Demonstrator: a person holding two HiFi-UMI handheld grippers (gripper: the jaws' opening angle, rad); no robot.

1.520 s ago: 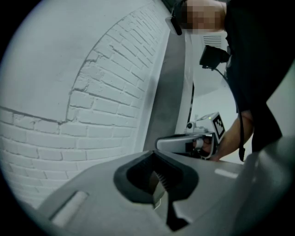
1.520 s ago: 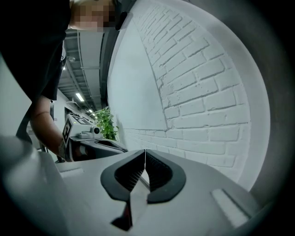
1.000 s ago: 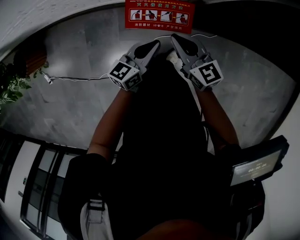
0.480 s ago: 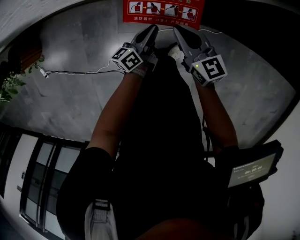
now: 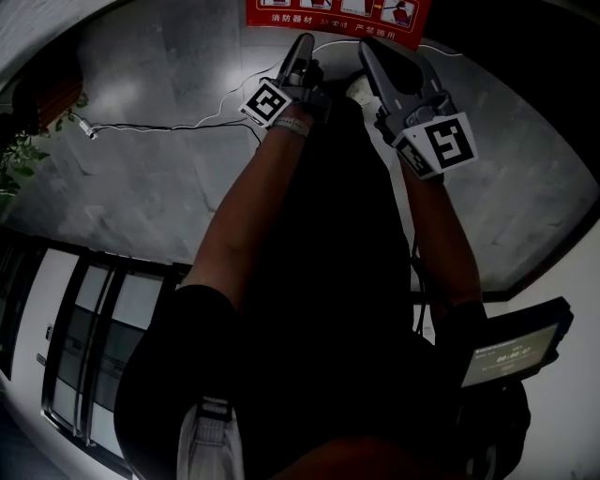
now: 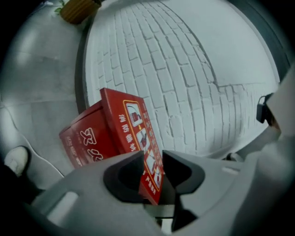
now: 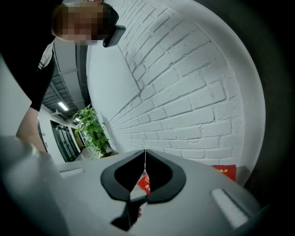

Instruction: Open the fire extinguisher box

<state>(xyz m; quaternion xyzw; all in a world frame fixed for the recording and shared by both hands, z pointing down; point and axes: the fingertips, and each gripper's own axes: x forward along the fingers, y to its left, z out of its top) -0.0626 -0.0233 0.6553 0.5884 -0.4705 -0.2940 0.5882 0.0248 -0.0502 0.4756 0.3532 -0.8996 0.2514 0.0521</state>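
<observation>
The red fire extinguisher box point(image 5: 328, 11) lies at the top edge of the head view, on grey floor by the wall. In the left gripper view its body point(image 6: 87, 138) rests low while its printed lid point(image 6: 138, 133) stands raised. My left gripper point(image 6: 152, 159) reaches the lid's lower edge. Its jaws are opening, with that edge in the gap between them. My right gripper point(image 5: 367, 47) hovers just right of the left gripper point(image 5: 298, 45), shut on nothing. Through its jaws a bit of the red box point(image 7: 143, 182) shows.
A white cable point(image 5: 159, 127) runs across the grey floor on the left. A potted plant point(image 5: 14, 164) stands at the far left. A white brick wall point(image 6: 184, 83) rises behind the box. A white shoe point(image 5: 359, 89) is near the grippers. A device with a screen point(image 5: 511, 352) hangs at lower right.
Both grippers have moved forward to the red box. The left gripper has turned, and its marker cube faces a different way.
</observation>
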